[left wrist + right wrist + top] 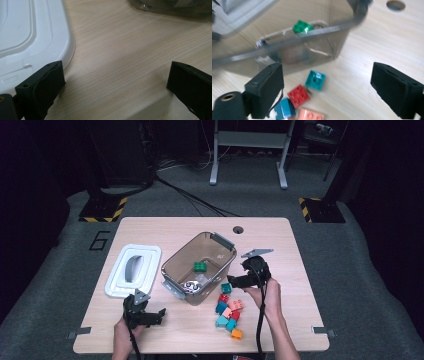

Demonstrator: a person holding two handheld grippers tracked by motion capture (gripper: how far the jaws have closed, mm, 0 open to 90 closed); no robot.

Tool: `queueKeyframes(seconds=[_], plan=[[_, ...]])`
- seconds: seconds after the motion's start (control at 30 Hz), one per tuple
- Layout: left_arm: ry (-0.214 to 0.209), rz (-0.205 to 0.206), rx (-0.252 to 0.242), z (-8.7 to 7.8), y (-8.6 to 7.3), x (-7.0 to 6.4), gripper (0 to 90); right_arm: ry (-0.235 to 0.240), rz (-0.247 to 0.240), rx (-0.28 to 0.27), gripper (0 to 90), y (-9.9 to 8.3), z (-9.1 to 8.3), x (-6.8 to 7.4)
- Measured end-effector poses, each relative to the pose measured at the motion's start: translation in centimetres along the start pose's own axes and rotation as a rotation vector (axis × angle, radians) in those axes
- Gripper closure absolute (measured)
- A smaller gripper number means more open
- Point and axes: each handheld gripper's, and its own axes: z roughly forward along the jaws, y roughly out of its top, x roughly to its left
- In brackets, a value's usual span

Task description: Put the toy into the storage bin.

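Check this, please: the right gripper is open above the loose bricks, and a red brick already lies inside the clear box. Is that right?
Only the colour is wrong. The brick inside the clear box is a green brick, as the right gripper view shows. The right gripper is indeed open above the loose bricks.

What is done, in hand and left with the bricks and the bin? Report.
Done: one green brick lies inside the clear bin, whose white lid is off beside it. In hand: the right gripper, open and empty, hovers over the teal brick. Left: the pile of loose bricks on the table.
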Motion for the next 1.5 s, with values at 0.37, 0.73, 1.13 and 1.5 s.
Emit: queueKeyframes(seconds=[0.37, 0.73, 1.13, 1.5], plan=[[0.001, 0.001, -0.001, 0.0, 0.0, 0.0, 1.0, -0.01, 0.034, 0.099, 9.5, -4.7, 2.9, -0.4], [0.002, -0.012, -0.005, 0.0, 0.0, -0.1, 1.0, -0.038, 0.037, 0.189, 14.4, -7.2, 4.7, -0.5], [0.001, -0.013, -0.006, 0.0, 0.0, -0.1, 1.0, -0.082, 0.101, 0.151, 14.8, -7.9, 3.8, -3.0], [0.001, 0.0, 0.0, 0.0, 0.0, 0.0, 1.0, 0.009, -0.036, 0.179, 16.4, -7.6, 4.2, -2.2]])
